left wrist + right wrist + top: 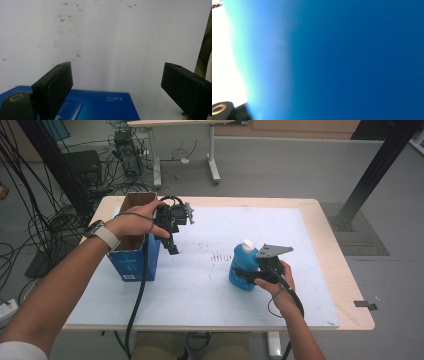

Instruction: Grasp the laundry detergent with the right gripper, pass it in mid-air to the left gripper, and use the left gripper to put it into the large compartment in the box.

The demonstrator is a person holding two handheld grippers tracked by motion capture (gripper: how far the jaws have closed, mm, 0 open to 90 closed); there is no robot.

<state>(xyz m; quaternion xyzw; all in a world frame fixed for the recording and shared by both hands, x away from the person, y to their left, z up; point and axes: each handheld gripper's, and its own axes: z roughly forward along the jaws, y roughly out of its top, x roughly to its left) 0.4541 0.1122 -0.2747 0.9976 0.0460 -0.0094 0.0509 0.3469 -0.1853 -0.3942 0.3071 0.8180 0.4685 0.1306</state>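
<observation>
**Blue bottle clamped upright, box waiting beside the other tool**

The blue bottle (242, 269) with its white cap stands upright on the white sheet of the worktop (210, 285), well to the right of the open cardboard box (134, 251) as the high view shows it. The right tool (250, 274) is closed on the bottle's body from the side nearest the person, the right hand (281, 281) behind it; in the right gripper view the bottle's blue wall (352, 60) sits so close that it is a blur.

The box, blue on its outside and brown within, stands open-topped near the worktop's left edge, well apart from the bottle. The left tool (172, 245) hangs just beside the box's right wall, pointing down at the sheet, gripped from above by the left hand (136, 220). Its jaws stand wide apart with nothing between them; in the left gripper view they frame bare white sheet, with the box's blue printed face (100, 106) low between them.
</observation>
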